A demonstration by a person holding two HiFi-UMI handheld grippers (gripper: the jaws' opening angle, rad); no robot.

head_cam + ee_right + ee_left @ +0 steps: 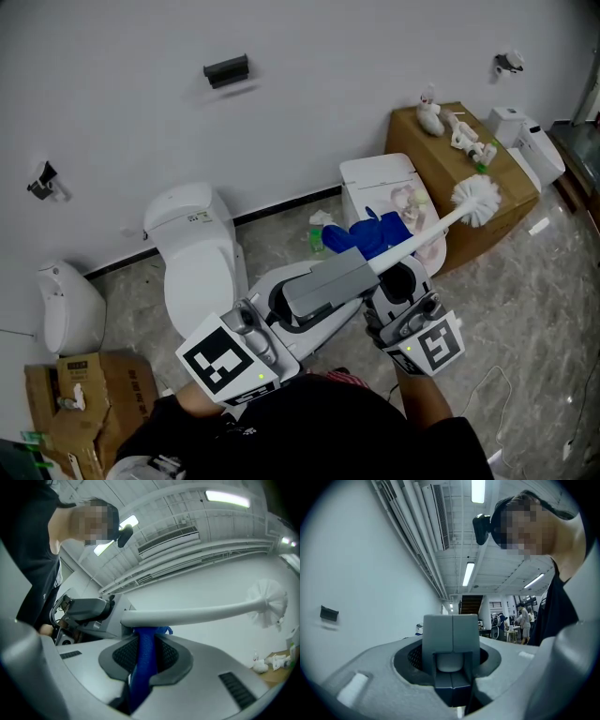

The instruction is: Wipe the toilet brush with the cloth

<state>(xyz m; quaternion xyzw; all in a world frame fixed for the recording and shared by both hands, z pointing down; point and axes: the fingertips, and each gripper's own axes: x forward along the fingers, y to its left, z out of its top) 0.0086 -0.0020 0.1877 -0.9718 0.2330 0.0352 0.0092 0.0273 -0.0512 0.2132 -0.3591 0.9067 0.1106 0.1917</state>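
Jaws of the left gripper [451, 641] are clenched, their grey pads meeting at a seam around a pale rounded stub that is hard to make out in the left gripper view. The head view shows the white handle of the toilet brush [422, 237] coming out of those pads, its near end buried in the grip. The right gripper [143, 660] has its jaws grasping the blue cloth [143, 653]. The cloth runs up between them as a narrow band and touches the underside of the handle, while its lower end is cut off at the picture's bottom edge. From the head view the right gripper's tips are mostly hidden under the handle, and the cloth bunches up just beyond it. The handle slants up and away to the bristled brush head [476, 200], held in the air and seen against a brown cardboard box [441, 155]; in the right gripper view that head is pale and blurred. A white toilet [199, 253] stands on the floor to the left, well apart.
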